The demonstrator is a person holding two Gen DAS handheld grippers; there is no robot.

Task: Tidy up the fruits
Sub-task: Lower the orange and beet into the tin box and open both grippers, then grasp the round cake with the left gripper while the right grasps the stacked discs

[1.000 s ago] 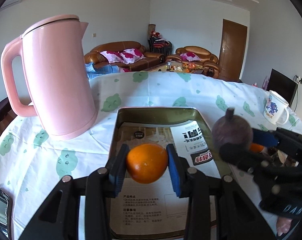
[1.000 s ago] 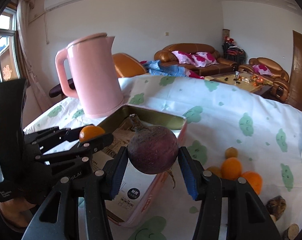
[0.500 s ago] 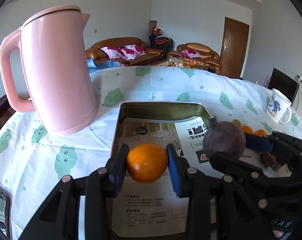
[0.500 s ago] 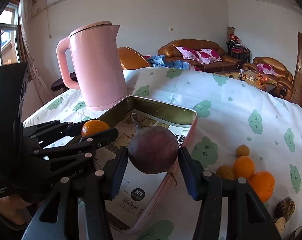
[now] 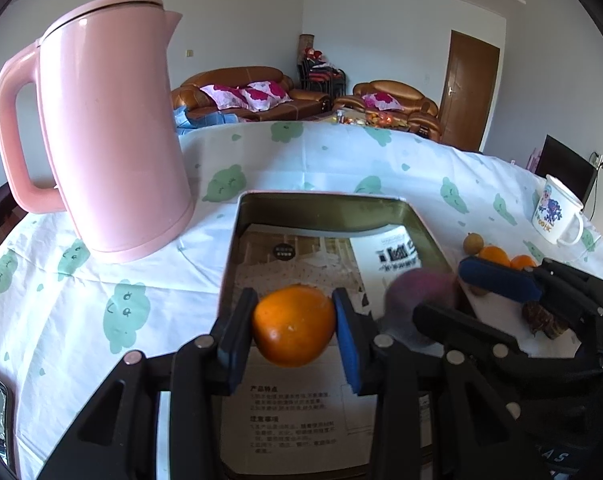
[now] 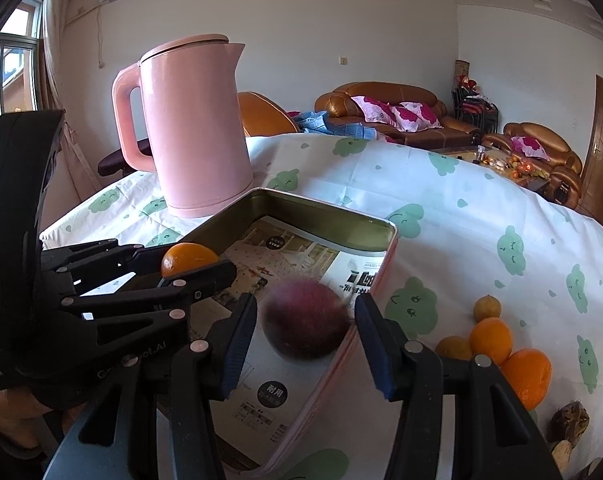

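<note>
Over the paper-lined rectangular metal tin [image 6: 381, 236] on a cloud-print tablecloth [image 6: 481, 216], the left gripper [image 5: 295, 330] pinches a round orange fruit [image 5: 294, 330]; the right gripper [image 6: 305, 334] is spread, a blurred dark purple round fruit [image 6: 305, 324] between its fingers, by a pink kettle [image 5: 109, 128]
</note>
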